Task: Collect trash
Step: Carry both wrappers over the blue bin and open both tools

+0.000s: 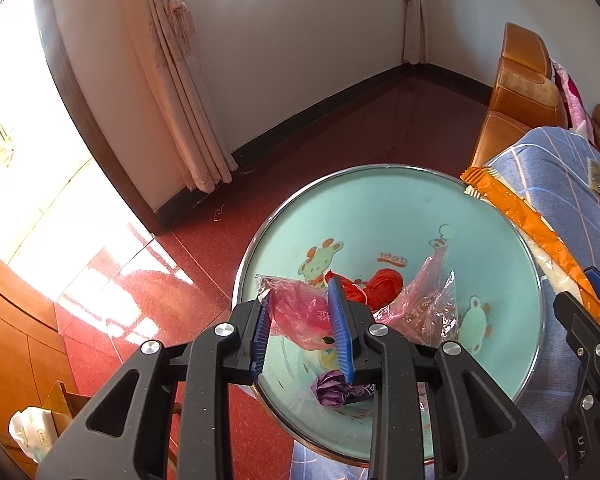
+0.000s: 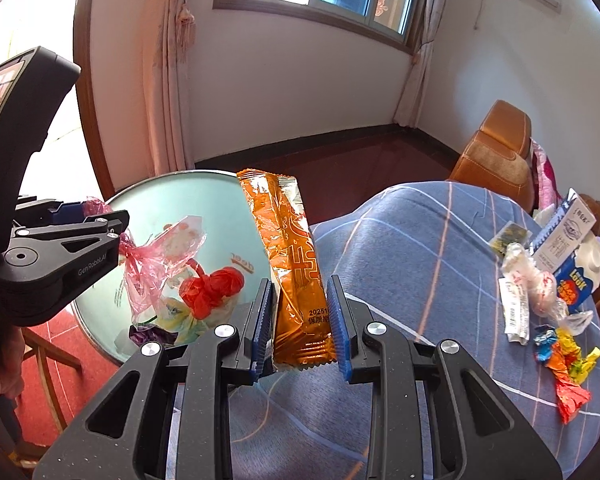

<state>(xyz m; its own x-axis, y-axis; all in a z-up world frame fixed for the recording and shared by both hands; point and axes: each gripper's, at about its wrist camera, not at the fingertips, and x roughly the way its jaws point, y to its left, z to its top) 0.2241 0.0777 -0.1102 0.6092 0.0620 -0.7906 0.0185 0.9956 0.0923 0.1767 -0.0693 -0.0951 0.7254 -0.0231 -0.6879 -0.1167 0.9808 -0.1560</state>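
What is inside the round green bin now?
In the green bin: a red crumpled bag, clear pink plastic and a purple wrapper. Whatever lies under them is covered.

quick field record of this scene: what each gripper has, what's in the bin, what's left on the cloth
left gripper: shut on pink plastic wrapper, above the bin
right gripper: shut on orange snack wrapper
bin: teal, cartoon print; holds red crumpled bag, purple wrapper, clear pink bag
blue plaid cloth: milk carton, candy wrappers, clear wrapper

bin [image 1: 380, 216]: glossy, metal rim | wrapper [image 2: 296, 264]: shiny foil | cover [image 2: 420, 248]: matt cloth | floor [image 1: 340, 128]: polished
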